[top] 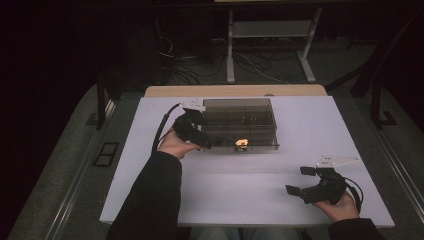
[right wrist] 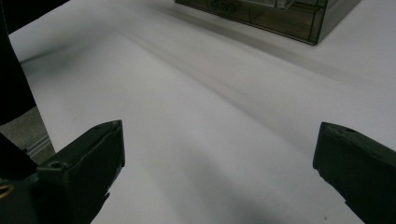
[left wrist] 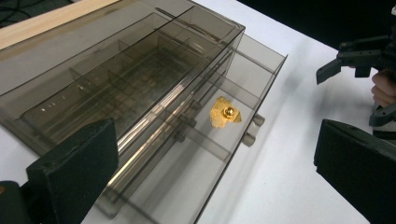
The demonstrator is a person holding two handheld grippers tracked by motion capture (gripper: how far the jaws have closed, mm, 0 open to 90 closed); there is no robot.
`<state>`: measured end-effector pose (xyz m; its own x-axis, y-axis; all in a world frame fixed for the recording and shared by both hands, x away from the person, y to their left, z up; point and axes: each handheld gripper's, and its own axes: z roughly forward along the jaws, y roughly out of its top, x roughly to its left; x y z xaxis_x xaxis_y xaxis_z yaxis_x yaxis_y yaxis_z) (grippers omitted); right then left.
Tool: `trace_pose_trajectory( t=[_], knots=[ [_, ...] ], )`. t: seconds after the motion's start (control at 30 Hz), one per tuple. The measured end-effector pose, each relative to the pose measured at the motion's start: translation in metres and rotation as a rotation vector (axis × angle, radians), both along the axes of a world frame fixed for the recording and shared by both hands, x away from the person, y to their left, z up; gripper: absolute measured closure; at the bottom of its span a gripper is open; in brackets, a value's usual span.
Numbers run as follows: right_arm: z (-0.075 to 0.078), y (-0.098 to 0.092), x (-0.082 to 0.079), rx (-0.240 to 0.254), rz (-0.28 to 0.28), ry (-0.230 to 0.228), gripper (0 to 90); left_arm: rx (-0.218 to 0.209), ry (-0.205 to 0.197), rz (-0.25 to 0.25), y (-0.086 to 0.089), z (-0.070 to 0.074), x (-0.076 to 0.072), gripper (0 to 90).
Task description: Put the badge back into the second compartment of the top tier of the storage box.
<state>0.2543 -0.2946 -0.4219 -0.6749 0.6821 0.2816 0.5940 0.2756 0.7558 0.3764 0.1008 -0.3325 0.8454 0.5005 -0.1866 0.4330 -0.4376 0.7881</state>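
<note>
**Left hand-held gripper released at open drawer, gold piece inside**

Left hand-held gripper [top: 212, 141] sat at front-left corner of smoky transparent organizer box [top: 240, 112], jaws spread wide w/ nothing between pads. In left gripper view the two black jaws stood far apart at the frame's bottom corners, open drawer [left wrist: 219, 135] just ahead of them. Drawer was pulled out from box front, split by dividers into compartments. Small gold piece [left wrist: 224, 114] lay in a middle compartment, just ahead of the jaws & slightly to their right, not touching either pad. Same piece [top: 242, 144] showed in high view just right of the left jaw tips. Drawer knob [left wrist: 252, 130] stuck out at drawer front, on the right-jaw side of the piece.

Right hand-held gripper [top: 301, 182] was well apart from box, held low over the white tabletop [top: 250, 190] near its right front edge, jaws also spread, empty. Right gripper view: bare tabletop between its jaws, box corner [right wrist: 299, 21] far ahead at top. That gripper [left wrist: 348, 60] also appeared far off in left gripper view, upper right. Person's dark sleeve [top: 150, 200] came in behind left gripper.
</note>
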Motion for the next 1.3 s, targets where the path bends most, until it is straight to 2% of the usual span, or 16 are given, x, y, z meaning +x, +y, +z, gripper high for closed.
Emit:
trace_pose_trajectory(
  t=[0.13, 0.37, 0.5, 0.57, 0.6, 0.73, 1.3],
  knots=[
    [0.0, 0.001, 0.0, -0.002, 0.003, 0.0, 1.5, 0.004, -0.017, 0.013, 0.009, 0.0, -0.006, 0.0],
    [0.0, 0.001, 0.0, -0.002, 0.001, 0.0, 1.5, -0.009, -0.021, 0.04, 0.024, -0.004, -0.015, 0.0],
    [0.0, 0.001, 0.0, -0.004, 0.002, 0.003, 1.5, 0.0, -0.026, 0.049, 0.029, -0.008, -0.021, 0.0],
    [0.0, 0.001, -0.001, -0.002, 0.0, 0.019, 1.5, 0.001, -0.03, 0.051, 0.031, -0.01, -0.024, 0.0],
    [0.0, 0.001, 0.0, -0.005, 0.002, 0.003, 1.5, 0.001, -0.033, 0.051, 0.032, -0.011, -0.026, 0.0],
    [-0.001, 0.001, 0.0, -0.005, 0.003, 0.003, 1.5, 0.0, -0.037, 0.063, 0.037, -0.014, -0.032, 0.0],
    [-0.001, 0.002, 0.0, -0.006, 0.003, 0.007, 1.5, -0.031, -0.048, 0.101, 0.056, -0.028, -0.053, 0.0]
  ],
)
